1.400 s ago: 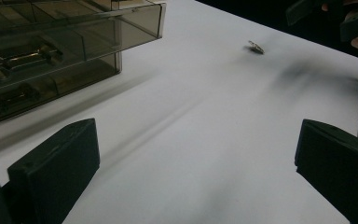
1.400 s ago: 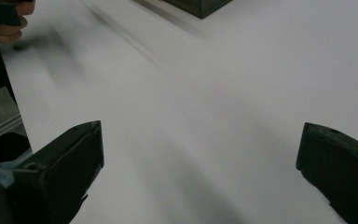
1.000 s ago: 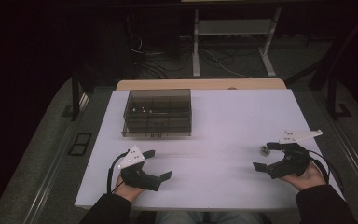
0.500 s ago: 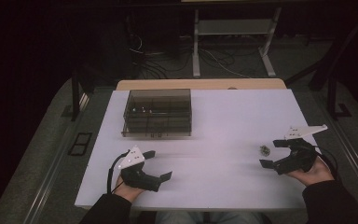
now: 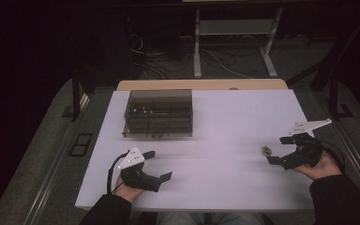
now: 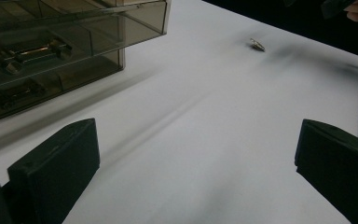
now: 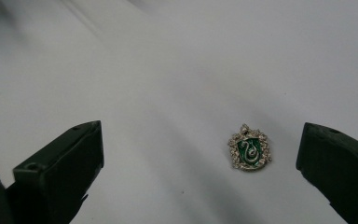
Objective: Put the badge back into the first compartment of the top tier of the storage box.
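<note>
Both tools, left (image 5: 158, 165) and right (image 5: 277, 150), are released; a green crest charm (image 7: 249, 148), seemingly untouched, lies between the right one's jaws.

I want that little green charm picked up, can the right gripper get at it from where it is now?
Probably yes. The right gripper is open, and the charm lies flat on bare table ahead of its fingers, with nothing between them.

1. No legible text, labels, brands or numbers in any view.
2. Only sign: a pale S-shaped snake on green, on the shield-shaped charm (image 7: 249, 148) lying on the white tabletop (image 7: 177, 70). No lettering on it.
</note>
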Available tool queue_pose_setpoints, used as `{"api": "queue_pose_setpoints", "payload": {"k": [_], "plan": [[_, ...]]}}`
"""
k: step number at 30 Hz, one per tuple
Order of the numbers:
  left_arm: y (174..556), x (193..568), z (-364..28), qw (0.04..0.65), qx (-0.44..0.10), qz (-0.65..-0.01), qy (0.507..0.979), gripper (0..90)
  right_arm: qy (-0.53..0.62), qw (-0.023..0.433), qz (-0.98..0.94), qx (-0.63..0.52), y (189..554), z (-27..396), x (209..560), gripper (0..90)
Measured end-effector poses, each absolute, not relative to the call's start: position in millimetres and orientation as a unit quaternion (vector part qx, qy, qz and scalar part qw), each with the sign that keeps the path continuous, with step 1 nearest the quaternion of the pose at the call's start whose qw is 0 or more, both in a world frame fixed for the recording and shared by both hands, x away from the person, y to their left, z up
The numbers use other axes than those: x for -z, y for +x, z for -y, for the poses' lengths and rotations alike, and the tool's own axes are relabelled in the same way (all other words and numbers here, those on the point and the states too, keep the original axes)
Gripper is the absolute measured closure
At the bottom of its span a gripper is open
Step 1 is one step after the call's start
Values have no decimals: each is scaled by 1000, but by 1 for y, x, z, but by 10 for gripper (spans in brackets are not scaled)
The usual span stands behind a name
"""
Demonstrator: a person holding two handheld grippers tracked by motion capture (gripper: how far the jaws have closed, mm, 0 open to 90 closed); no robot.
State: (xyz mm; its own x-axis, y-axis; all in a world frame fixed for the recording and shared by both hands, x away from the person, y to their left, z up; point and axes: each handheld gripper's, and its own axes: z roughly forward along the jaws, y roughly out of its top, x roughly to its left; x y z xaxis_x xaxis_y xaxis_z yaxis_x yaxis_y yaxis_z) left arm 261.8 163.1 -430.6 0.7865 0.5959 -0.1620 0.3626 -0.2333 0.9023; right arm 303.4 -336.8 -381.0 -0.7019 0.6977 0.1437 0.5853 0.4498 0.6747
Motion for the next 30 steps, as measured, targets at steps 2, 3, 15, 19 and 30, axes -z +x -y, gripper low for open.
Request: {"api": "queue_pose_setpoints", "payload": {"k": [2,3,15,19,30], "plan": [[262,431,-163,538,-108,-308,777,0,377,74,-850,-359,306,338,383,4],[262,431,-163,538,-108,-308,777,0,379,73,-851,-356,307,338,383,4],[262,431,-163,536,-107,-307,779,0,377,60,-861,-337,318,341,393,4],[261,431,-163,535,-108,-306,780,0,375,57,-864,-332,321,342,396,4],[262,432,-163,534,-107,-305,781,0,368,52,-874,-312,331,336,407,4]]}}
